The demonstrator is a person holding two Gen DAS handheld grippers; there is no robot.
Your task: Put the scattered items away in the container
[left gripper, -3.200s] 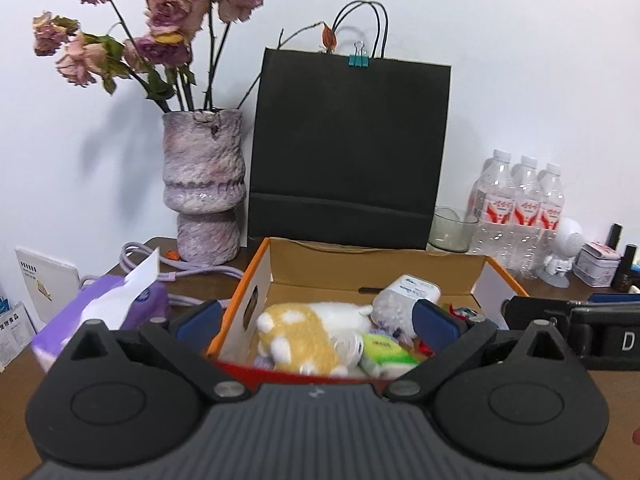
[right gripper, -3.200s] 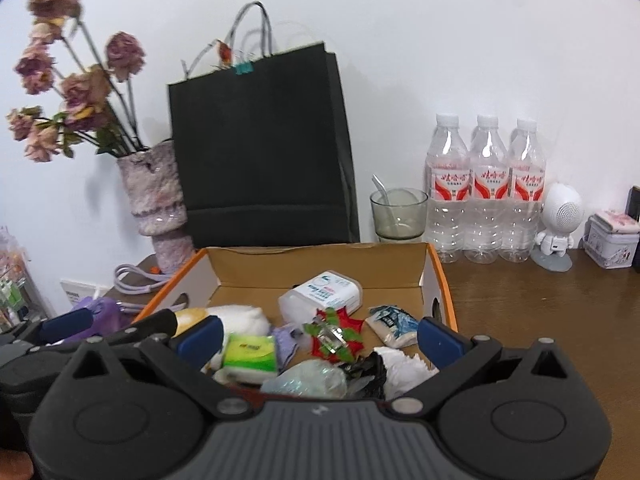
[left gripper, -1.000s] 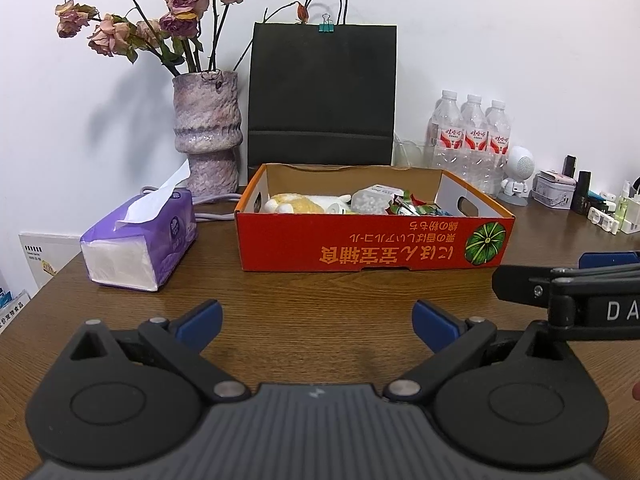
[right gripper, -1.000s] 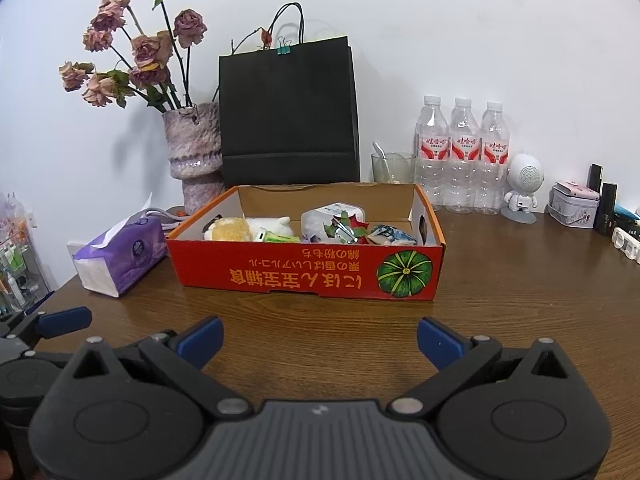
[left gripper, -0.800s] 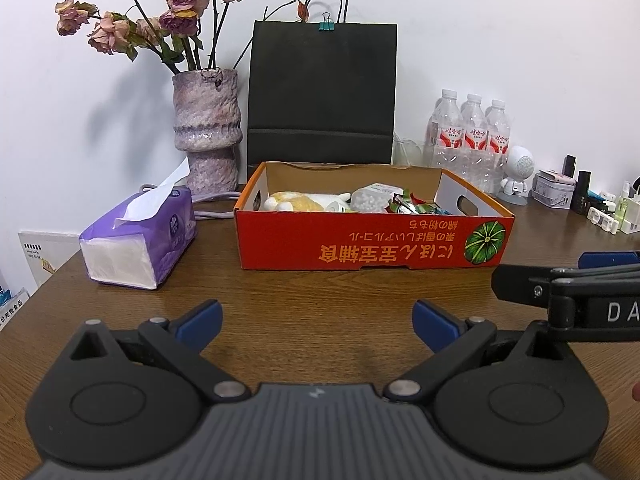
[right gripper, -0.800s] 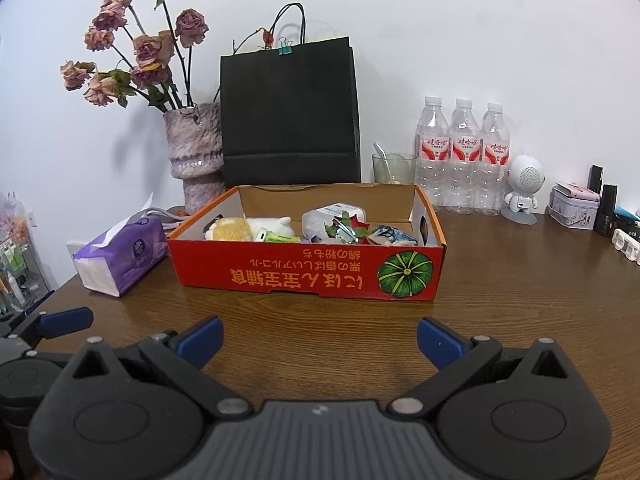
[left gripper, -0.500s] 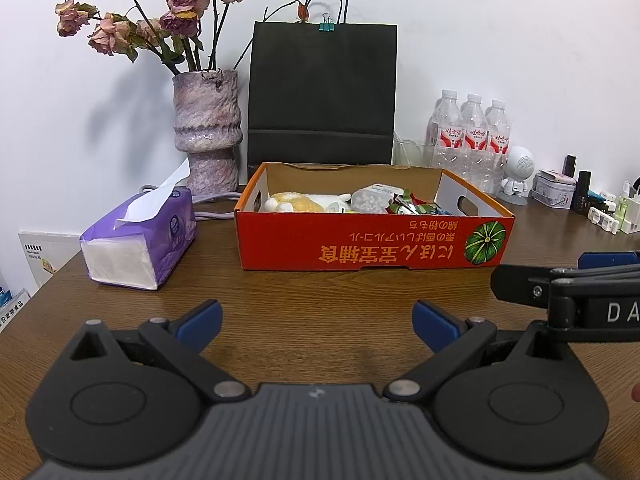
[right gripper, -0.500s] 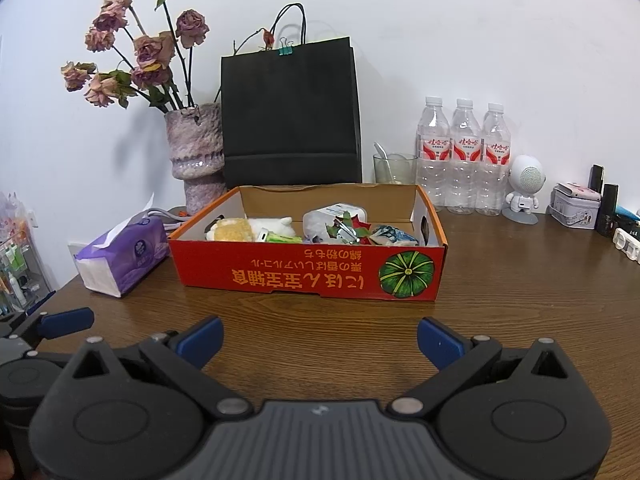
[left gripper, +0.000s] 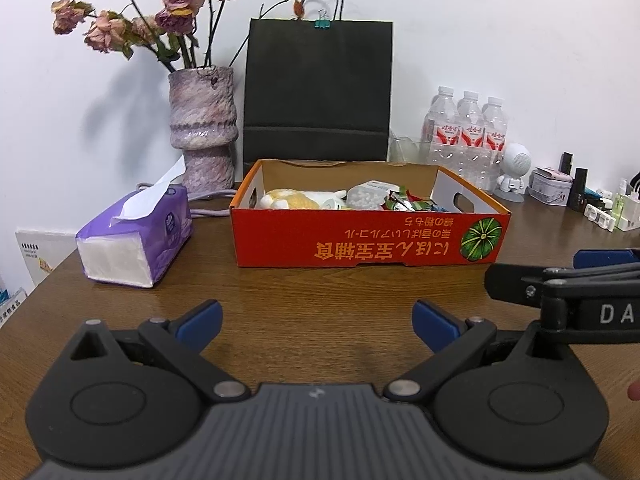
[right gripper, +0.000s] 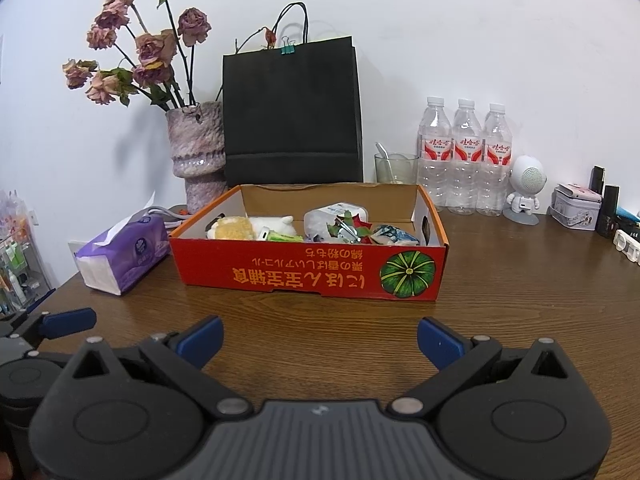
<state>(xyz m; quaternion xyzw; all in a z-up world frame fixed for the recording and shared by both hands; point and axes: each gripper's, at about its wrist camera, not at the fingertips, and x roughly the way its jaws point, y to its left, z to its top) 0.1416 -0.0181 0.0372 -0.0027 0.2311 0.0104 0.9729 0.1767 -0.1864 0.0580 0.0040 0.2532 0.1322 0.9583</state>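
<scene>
Left tool [left gripper: 316, 322] wide, empty, low over desk [left gripper: 320, 292]. Right tool [right gripper: 320, 338] wide, empty, alongside.
Bare wood between tools and red cardboard box [right gripper: 308, 268]; no loose item seen there.
Box holds plush toy [right gripper: 248, 227], cotton-swab tub [right gripper: 334, 216], wrappers.
Judgement: tidying looks finished; keep tools clear of box, check around tissue pack [left gripper: 136, 240] for strays.

Wooden surface [right gripper: 500, 280]: red box [right gripper: 308, 268] centre, tissue pack [right gripper: 124, 256] left, vase [right gripper: 198, 152], black bag [right gripper: 292, 116], bottles [right gripper: 464, 160] far.
</scene>
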